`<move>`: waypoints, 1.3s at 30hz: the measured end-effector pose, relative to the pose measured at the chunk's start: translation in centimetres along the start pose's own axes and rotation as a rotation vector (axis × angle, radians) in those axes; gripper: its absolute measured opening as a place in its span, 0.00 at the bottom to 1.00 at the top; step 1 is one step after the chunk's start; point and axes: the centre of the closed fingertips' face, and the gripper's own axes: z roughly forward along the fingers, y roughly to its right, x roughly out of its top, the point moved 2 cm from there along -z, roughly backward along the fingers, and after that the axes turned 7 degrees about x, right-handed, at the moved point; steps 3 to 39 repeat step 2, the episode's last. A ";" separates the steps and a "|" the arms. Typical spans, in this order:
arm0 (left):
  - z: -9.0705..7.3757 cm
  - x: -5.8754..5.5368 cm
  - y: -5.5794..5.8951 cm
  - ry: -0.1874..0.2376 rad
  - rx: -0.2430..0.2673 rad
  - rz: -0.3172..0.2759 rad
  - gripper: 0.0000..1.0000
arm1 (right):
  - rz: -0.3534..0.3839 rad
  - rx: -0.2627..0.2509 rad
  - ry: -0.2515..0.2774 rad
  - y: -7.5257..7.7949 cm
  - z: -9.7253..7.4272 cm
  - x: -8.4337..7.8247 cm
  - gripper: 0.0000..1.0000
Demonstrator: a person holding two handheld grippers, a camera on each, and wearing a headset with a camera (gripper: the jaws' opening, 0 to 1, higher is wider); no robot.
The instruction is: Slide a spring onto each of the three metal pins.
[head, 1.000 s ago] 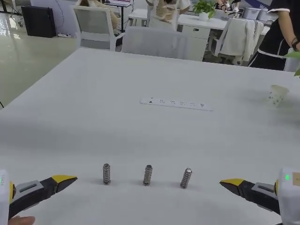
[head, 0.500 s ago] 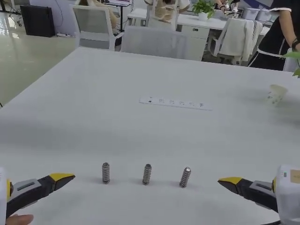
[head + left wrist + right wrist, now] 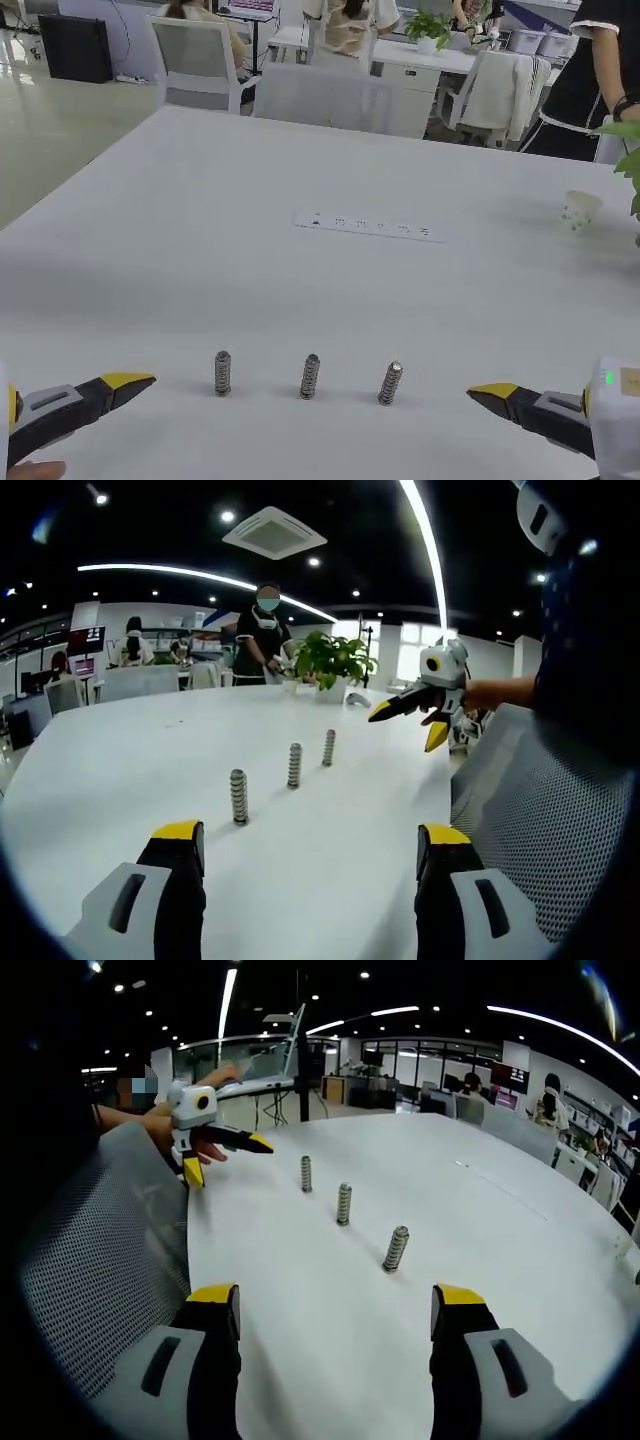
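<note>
Three short metal pins stand in a row near the front edge of the white table, each with a spring coiled around it: the left one [image 3: 222, 373], the middle one [image 3: 311, 376] and the right one [image 3: 389, 383], which leans slightly. My left gripper [image 3: 130, 382] hovers left of the row, open and holding nothing [image 3: 312, 835]. Its view looks down the row, with the left one [image 3: 238, 796] nearest. My right gripper [image 3: 490, 393] hovers right of the row, also open and holding nothing [image 3: 335, 1296]. In its view the right one [image 3: 396, 1248] is nearest.
A white power strip [image 3: 362, 226] lies mid-table. A paper cup [image 3: 577, 211] and plant leaves [image 3: 625, 160] are at the far right. Office chairs [image 3: 320, 95] line the far edge, with people beyond. A mesh chair back [image 3: 540, 810] is close behind the near edge.
The head view has tipped slightly. The grippers and the three pins with springs stand as before.
</note>
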 end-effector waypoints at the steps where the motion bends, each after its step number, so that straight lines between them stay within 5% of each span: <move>1: 0.0 0.0 0.0 0.001 0.002 0.000 0.84 | 0.000 0.002 0.003 0.0 0.0 0.1 0.78; 39: 0.0 0.1 -0.1 0.001 0.002 -0.001 0.84 | 0.001 0.003 0.004 0.0 0.0 0.1 0.78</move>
